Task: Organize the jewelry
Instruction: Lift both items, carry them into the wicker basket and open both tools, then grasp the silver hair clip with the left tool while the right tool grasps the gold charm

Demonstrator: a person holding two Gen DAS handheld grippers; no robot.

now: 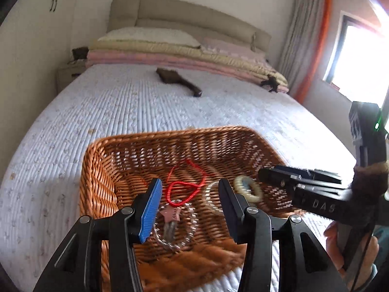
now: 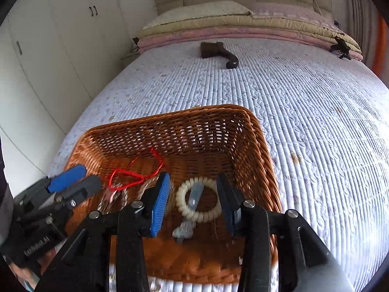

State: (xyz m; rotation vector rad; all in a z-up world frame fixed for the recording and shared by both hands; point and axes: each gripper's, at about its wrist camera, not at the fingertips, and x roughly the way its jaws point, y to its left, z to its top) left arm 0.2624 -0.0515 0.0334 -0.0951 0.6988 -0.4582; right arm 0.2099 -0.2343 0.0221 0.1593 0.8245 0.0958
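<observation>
Left claw [image 1: 188, 209] fingers apart over red string loop [image 1: 181, 189] and pink star charm [image 1: 171, 214], right claw [image 2: 193, 203] fingers apart around cream bead bracelet [image 2: 198, 216], all inside brown woven basket [image 2: 265, 160], white quilted bed [image 2: 304, 102], dark wooden brush [image 2: 218, 52] far behind.

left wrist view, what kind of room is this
Almost certainly a bedroom: a bed with a padded headboard, a pillow on folded quilts, and a curtained window. The wicker basket of jewelry sits on the bed.

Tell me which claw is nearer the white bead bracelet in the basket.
Right. The right claw hangs open with the white bead bracelet between its fingers. The left claw is open over the red cord, beside the bracelet, in the basket.
</observation>
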